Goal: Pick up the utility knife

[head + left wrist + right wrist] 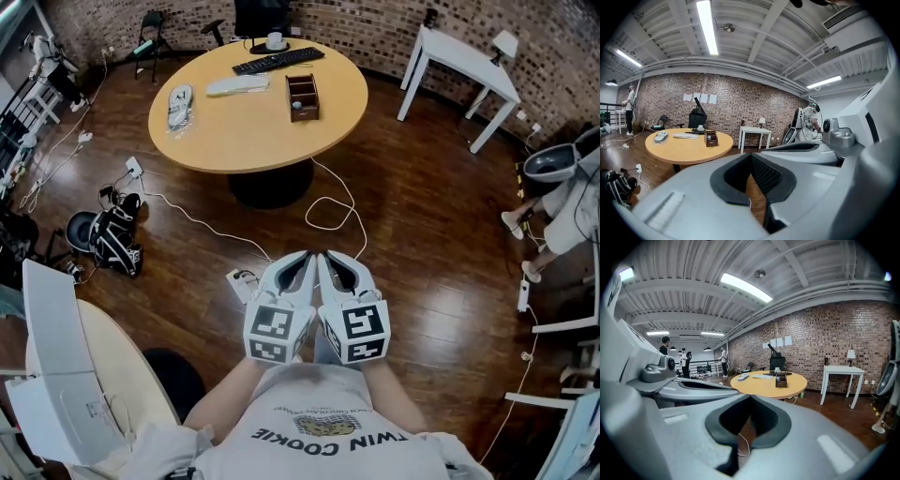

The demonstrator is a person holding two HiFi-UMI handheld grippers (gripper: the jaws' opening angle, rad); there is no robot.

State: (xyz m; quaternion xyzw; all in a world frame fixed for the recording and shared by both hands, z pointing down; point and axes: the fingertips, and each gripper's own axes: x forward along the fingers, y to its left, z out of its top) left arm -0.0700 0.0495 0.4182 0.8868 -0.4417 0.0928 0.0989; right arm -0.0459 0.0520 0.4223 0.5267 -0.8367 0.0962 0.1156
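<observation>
My left gripper (pixel 302 260) and right gripper (pixel 330 260) are held side by side in front of my chest, above the wooden floor. Both are shut with nothing between the jaws. They point toward a round wooden table (pixel 244 131) some way ahead. The left gripper view (pixel 751 159) and the right gripper view (pixel 751 400) both show jaw tips meeting, with the table (pixel 684 147) (pixel 764 383) in the distance. I cannot make out a utility knife. A grey-white packaged item (pixel 179 105) lies at the table's left, and a small wooden box (pixel 302 97) stands near its middle.
On the table lie a black keyboard (pixel 278 60), a white keyboard (pixel 236 85) and a cup (pixel 275 40). White cables (pixel 328 211) and a power strip (pixel 241 280) lie on the floor between me and the table. A white side table (pixel 459 70) stands at back right, and a bag (pixel 112 239) at left.
</observation>
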